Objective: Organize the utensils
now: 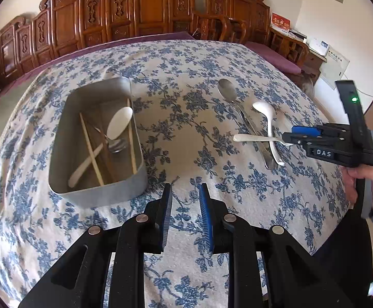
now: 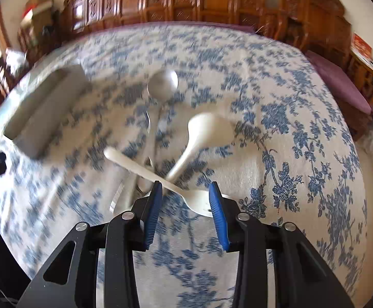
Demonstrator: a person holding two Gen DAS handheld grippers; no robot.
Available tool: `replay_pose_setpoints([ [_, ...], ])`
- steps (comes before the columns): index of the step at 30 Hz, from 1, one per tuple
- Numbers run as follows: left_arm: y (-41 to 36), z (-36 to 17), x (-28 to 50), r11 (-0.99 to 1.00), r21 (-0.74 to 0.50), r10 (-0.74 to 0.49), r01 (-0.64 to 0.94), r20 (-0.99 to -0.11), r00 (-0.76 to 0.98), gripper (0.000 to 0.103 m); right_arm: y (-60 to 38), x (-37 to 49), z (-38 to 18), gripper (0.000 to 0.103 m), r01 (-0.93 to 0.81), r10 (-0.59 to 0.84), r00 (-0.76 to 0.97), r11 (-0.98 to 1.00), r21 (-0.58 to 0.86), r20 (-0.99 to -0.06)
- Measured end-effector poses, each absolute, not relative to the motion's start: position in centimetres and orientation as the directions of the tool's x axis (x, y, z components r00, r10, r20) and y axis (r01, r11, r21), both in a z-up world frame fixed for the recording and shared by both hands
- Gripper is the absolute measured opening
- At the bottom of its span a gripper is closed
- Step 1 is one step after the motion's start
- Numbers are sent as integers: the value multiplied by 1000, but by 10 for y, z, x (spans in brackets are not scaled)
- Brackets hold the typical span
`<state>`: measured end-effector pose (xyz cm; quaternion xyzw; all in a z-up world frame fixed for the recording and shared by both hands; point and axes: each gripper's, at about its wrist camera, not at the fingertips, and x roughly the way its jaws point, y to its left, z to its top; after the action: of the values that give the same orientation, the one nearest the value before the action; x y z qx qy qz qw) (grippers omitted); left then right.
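A grey metal tray (image 1: 58, 159) stands on the left of the table and holds chopsticks (image 1: 91, 148), a white rice paddle (image 1: 118, 123) and a metal spoon (image 1: 114, 145). A metal spoon (image 1: 227, 89), a white ladle spoon (image 1: 263, 109) and a white plastic spoon (image 1: 253, 138) lie crossed on the right. My left gripper (image 1: 185, 188) is open and empty, near the tray's front corner. My right gripper (image 2: 185, 187) is open, its fingers on either side of the white plastic spoon's bowl (image 2: 199, 200). The tray also shows in the right wrist view (image 2: 45, 107).
A blue floral cloth (image 1: 186, 128) covers the table. Carved wooden chairs (image 1: 145, 7) line the far edge. A purple cushion (image 2: 335, 82) lies at the right. The right wrist view is motion-blurred.
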<state>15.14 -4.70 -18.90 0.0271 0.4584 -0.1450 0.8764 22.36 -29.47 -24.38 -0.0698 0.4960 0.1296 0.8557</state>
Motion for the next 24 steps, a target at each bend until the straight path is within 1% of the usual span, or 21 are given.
replay_pose_setpoints([
  [4,-52,-191,151,953,-80,-231,292,-817,529,20,-298,224,-255,40,-320,150,435,947,3,-888],
  [17,-65,-196,151,948,-54,-218,313,-829,515,20,-316,239,-257,40,-311,161,450,950,15,-879],
  [21,-70,-200,152,947,-46,-211,318,-835,509,20,-321,245,-256,31,-307,163,452,951,19,-877],
  [22,-70,-200,152,947,-44,-210,319,-836,507,20,-323,245,-255,28,-309,166,452,951,21,-877],
  [23,-71,-200,152,946,-43,-210,321,-837,506,20,-324,245,-254,23,-313,171,453,949,24,-875],
  [24,-72,-201,152,945,-42,-210,324,-838,504,20,-324,245,-252,20,-315,174,457,949,24,-872],
])
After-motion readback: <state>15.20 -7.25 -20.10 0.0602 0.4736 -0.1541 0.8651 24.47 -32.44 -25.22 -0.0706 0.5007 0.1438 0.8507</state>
